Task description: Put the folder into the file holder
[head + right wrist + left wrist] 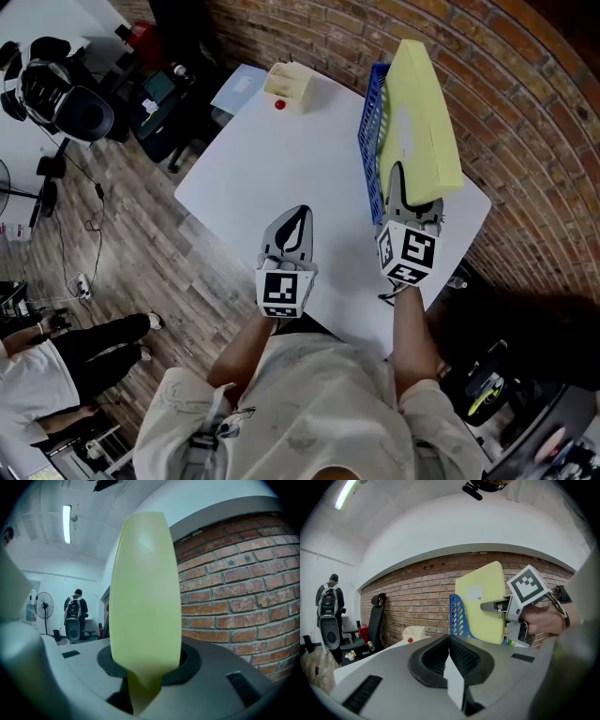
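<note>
My right gripper [401, 180] is shut on the near edge of a pale yellow folder [422, 122], which stands on edge and leans a little. The folder hangs over the blue slotted file holder [369, 141] at the table's right side, just behind its blue wall [458, 616]. Whether its lower edge rests in a slot is hidden. In the right gripper view the folder [145, 592] fills the middle, clamped between the jaws. My left gripper [298, 223] hovers over the table's near middle. Its jaws [449, 641] meet, shut on nothing.
The white table [281, 169] stands against a brick wall [525, 84]. A cream box [289, 82] with a small red thing [280, 104] beside it sits at the far corner. Office chairs and gear [56, 89] stand on the wood floor at left, and a person [56, 361] is lower left.
</note>
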### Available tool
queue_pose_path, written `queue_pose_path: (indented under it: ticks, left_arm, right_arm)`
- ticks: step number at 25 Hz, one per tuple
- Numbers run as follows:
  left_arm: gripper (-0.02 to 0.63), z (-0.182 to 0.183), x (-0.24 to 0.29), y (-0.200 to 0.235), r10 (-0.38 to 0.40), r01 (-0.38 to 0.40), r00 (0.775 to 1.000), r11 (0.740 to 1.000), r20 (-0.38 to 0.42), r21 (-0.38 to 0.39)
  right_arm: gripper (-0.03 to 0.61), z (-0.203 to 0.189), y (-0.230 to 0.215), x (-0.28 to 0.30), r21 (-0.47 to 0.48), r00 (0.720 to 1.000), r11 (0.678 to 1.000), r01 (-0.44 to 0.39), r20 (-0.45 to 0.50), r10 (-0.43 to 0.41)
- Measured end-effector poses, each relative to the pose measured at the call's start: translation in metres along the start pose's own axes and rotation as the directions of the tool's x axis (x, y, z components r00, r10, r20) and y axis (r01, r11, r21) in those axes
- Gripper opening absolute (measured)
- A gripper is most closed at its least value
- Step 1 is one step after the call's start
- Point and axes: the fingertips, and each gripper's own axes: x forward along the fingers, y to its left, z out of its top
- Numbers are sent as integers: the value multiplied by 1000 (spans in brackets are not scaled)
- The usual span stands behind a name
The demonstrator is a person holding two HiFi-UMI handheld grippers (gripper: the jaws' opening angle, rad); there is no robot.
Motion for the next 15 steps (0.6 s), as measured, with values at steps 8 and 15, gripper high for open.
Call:
queue_pose_path:
  ticks: [8,15]
  left_arm:
    - [15,25,-11,-4,111,-112,993,993,37,22]
    - [15,36,-22,-16,136,-137,989,990,56,18]
  right_arm:
    - [150,-24,-7,-6,2,998,999,-43,-44,43]
    - [156,-34,-8,-6,-11,996,998,-67,-64,66]
